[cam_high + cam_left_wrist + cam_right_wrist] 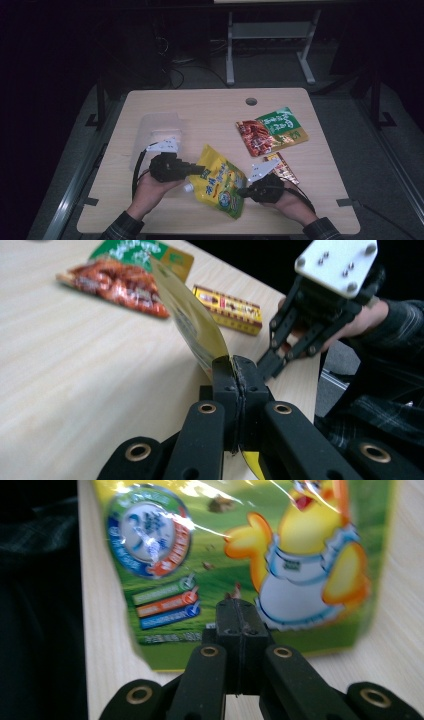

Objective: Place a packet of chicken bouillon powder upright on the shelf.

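Left gripper (235, 371) clamps yellow pouch (192, 322) edge; right gripper (241, 614) closed, against it.

Closed fingers (239, 611) against yellow-green pouch (240, 555)

Both hand-held grippers, left (205, 170) and right (241, 191), are clamped tight
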Motion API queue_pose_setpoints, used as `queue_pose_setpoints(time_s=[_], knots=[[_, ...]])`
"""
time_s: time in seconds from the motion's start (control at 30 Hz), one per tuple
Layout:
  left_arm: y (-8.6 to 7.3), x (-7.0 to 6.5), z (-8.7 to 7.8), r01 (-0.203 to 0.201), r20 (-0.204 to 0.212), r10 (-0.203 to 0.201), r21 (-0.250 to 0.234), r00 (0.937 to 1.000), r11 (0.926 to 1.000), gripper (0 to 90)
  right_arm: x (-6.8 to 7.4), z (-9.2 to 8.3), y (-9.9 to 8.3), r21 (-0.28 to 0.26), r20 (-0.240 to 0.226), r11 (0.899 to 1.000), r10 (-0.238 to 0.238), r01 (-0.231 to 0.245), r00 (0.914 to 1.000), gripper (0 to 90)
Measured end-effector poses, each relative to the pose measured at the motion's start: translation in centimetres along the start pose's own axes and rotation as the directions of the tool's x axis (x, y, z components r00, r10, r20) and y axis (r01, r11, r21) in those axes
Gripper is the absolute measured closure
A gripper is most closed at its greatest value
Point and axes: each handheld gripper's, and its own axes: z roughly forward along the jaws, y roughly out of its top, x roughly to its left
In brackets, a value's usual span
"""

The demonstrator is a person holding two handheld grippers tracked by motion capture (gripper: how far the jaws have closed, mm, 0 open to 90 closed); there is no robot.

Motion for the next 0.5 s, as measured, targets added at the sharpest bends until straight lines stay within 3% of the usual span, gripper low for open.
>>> queue_pose_setpoints(time_s=[0.17, 0.37, 0.5], knots=[[2.0, 0.0, -0.1, -0.042, 0.016, 0.042, -0.014, 0.9990, 0.9990, 89.2, -0.1, -0.1, 0.8, -0.029, -0.006, 0.999, -0.027, 0.027, 0.9996, 90.0], [4.0, -0.2, -0.7, -0.099, 0.030, 0.099, -0.019, 0.9946, 0.9949, 89.3, -0.8, -1.8, 1.8, -0.115, 0.002, 0.993, -0.004, 0.004, 1.0000, 87.5], [5.1, -0.4, -1.1, -0.143, 0.032, 0.144, -0.016, 0.9891, 0.9896, 89.5, -2.3, -4.5, 3.1, -0.227, 0.038, 0.974, 0.000, 0.009, 0.9993, 69.2]])
